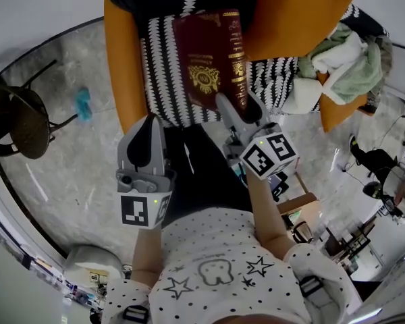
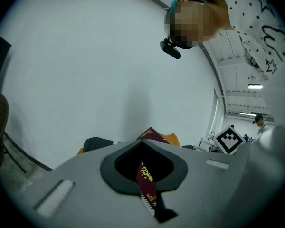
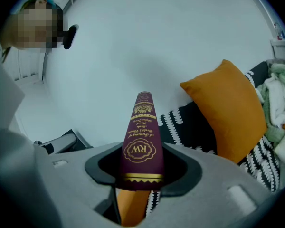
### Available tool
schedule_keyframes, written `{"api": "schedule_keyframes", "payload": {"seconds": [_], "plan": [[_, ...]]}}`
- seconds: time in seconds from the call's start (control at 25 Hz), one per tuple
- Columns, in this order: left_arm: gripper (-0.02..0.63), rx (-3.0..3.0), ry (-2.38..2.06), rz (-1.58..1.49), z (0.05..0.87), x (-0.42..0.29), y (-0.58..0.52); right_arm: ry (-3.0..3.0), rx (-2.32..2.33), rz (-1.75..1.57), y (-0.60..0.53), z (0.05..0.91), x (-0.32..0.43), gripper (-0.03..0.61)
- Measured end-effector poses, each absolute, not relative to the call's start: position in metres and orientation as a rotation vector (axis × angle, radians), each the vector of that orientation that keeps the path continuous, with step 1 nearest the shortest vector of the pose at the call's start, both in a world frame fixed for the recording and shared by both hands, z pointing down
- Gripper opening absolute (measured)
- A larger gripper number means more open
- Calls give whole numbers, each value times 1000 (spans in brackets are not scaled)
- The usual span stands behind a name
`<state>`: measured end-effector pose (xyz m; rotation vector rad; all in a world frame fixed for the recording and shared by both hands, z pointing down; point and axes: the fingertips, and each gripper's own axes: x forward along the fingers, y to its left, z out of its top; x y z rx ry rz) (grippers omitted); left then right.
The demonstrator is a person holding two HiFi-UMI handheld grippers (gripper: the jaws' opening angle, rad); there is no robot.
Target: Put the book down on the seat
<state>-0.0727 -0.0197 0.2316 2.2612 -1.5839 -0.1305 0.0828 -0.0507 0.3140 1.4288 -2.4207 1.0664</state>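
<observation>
- A person's right gripper (image 1: pixel 237 110) holds a maroon book (image 1: pixel 209 59) with gold lettering by its lower end. The fingers are clamped on the two covers, and the spine faces the gripper's own camera.
- The book juts out over the seat (image 1: pixel 158 73), which is orange-upholstered and draped in a black-and-white patterned cover.
- The left gripper (image 1: pixel 148 123) hangs just to the left, its fingers drawn together on nothing. Only the distant book shows through the slit between them.
- No view shows whether the book's far end touches the patterned cover. It looks to be held clear of it and tilted.
- The step in hand appears to be the set-down. Done well, the book would come down flat, broad cover first, onto the bare patterned stretch in the middle of the seat. It should stay off the orange cushion (image 1: pixel 293 19) at the right, where it could lean and slide.
- The fingers had best part only once the book's weight rests on the fabric. The cover looks soft and may sag, so a release from above risks the book tipping onto its edge or fanning open.
- The heap of clothes (image 1: pixel 344 63) beyond the cushion lies well apart and need not be disturbed. The left gripper has no evident part to play and is best kept off the seat.
</observation>
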Motion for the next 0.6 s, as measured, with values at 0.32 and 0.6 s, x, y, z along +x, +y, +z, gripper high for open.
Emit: {"api": "schedule_keyframes", "payload": {"seconds": [0.32,0.6], "plan": [[-5,2252,-1604,-145,256,-78,-28,-2387,1415,1062,-57,347,77,207],[-5,2255,-1602,-136,281,-71,-32,-2360,1410,1080,-66,376,77,207]]}}
